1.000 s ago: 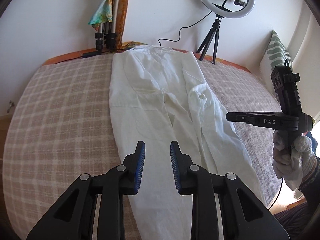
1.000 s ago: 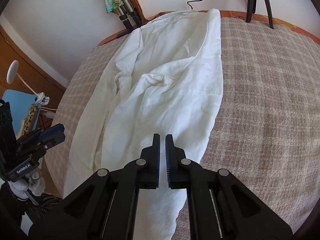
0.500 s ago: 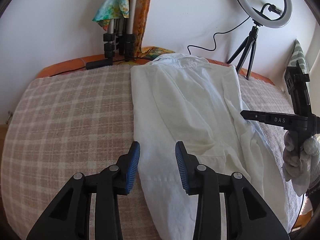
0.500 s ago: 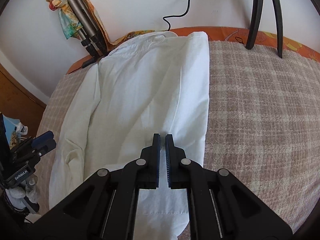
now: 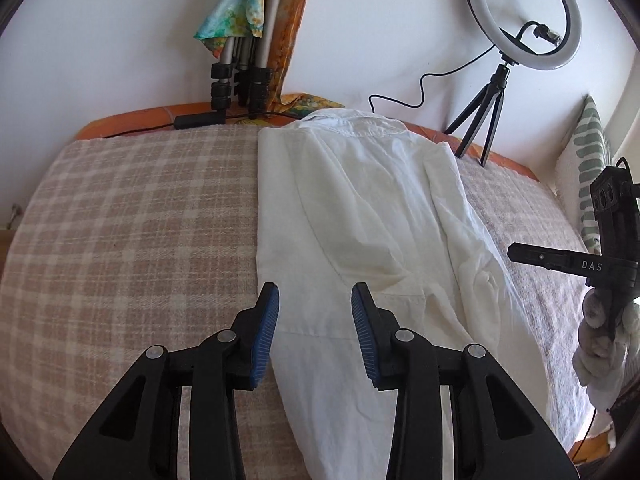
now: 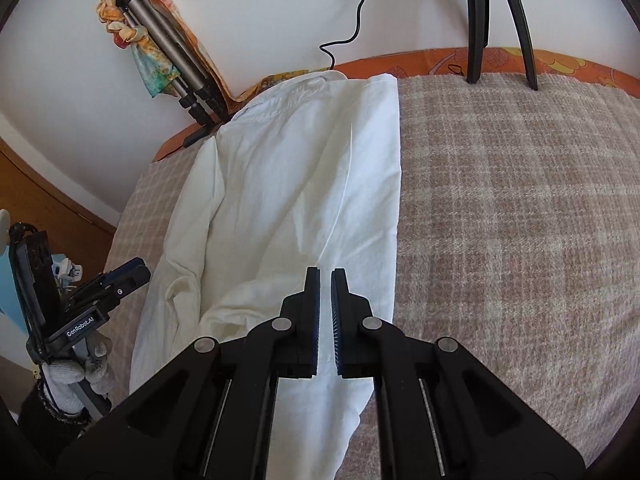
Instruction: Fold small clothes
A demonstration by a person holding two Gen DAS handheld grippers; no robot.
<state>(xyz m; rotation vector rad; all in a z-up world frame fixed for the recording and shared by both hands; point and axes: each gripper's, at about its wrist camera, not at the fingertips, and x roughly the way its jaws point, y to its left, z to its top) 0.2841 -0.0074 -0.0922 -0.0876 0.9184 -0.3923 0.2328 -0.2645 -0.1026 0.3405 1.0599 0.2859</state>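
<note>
White shirt (image 5: 360, 216) lies lengthwise on checked blanket (image 5: 132, 232), collar toward wall, both sides folded in, sleeve rumpled along one edge. My left gripper (image 5: 315, 320) spread wide above shirt's near part, grasping nothing. My right gripper (image 6: 325, 304) nearly closed, thin gap between pads, nothing held, over shirt's long edge. Ring light (image 5: 522, 12) on tripod stands behind.

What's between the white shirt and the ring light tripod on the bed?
Only bare cover: a narrow strip of the plaid blanket and orange bed edge separates the white shirt from the ring light tripod. Shows in the left wrist view.
</note>
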